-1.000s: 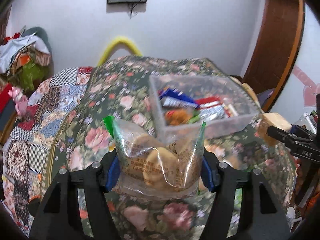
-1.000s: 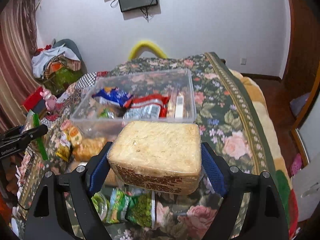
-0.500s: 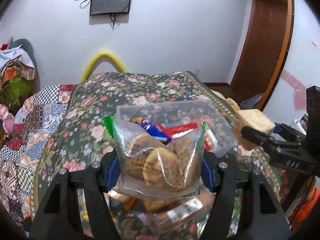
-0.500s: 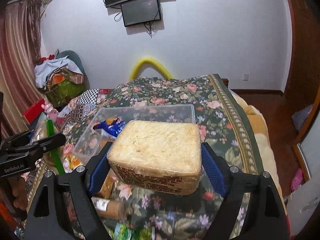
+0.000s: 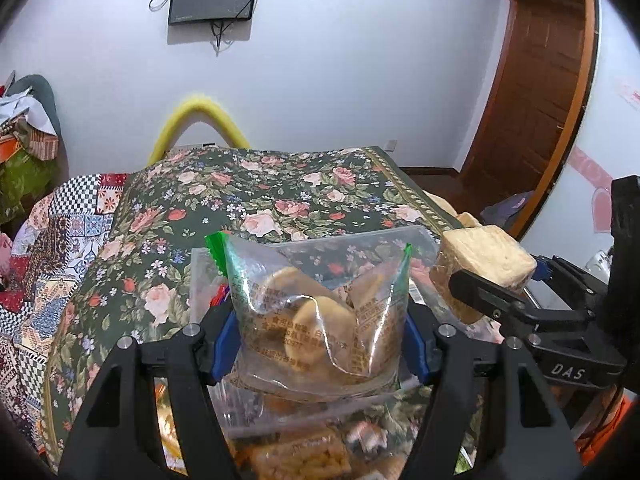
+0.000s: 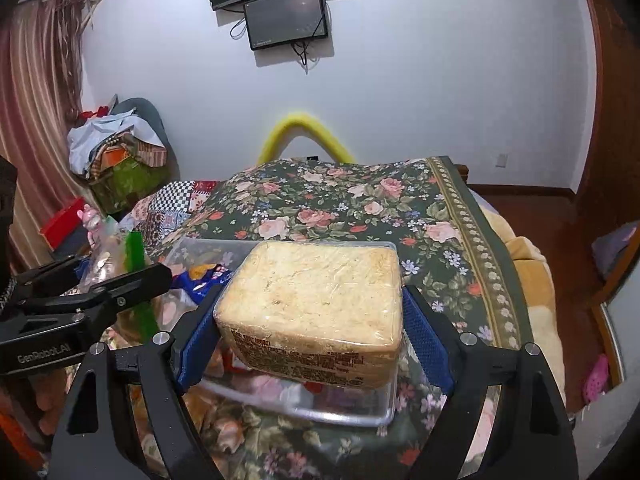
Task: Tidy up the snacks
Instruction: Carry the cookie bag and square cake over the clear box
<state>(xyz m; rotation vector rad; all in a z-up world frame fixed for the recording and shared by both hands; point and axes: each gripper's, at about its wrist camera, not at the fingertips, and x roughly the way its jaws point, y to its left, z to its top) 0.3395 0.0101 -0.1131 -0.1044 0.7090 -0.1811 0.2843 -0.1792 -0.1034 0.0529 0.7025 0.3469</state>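
Note:
My left gripper (image 5: 316, 338) is shut on a clear bag of round biscuits (image 5: 316, 320) with green seams and holds it above the clear plastic snack bin (image 5: 420, 240). My right gripper (image 6: 314, 332) is shut on a plastic-wrapped tan noodle block (image 6: 316, 304) and holds it over the same bin (image 6: 348, 414). The block also shows in the left wrist view (image 5: 484, 268), to the right of the bag. The bag also shows in the right wrist view (image 6: 116, 256), at left. A blue snack packet (image 6: 204, 278) lies in the bin; most contents are hidden.
The bin sits on a floral bedspread (image 5: 260, 196). Loose snack packets (image 5: 296, 456) lie in front of the bin. A patchwork quilt (image 5: 48, 248) is at left. A yellow foam arch (image 5: 196, 120) stands behind the bed, a wooden door frame (image 5: 540, 92) at right.
Both grippers have risen and moved forward over the bin with their loads. The bin now sits lower in both views, and the two grippers are closer together.

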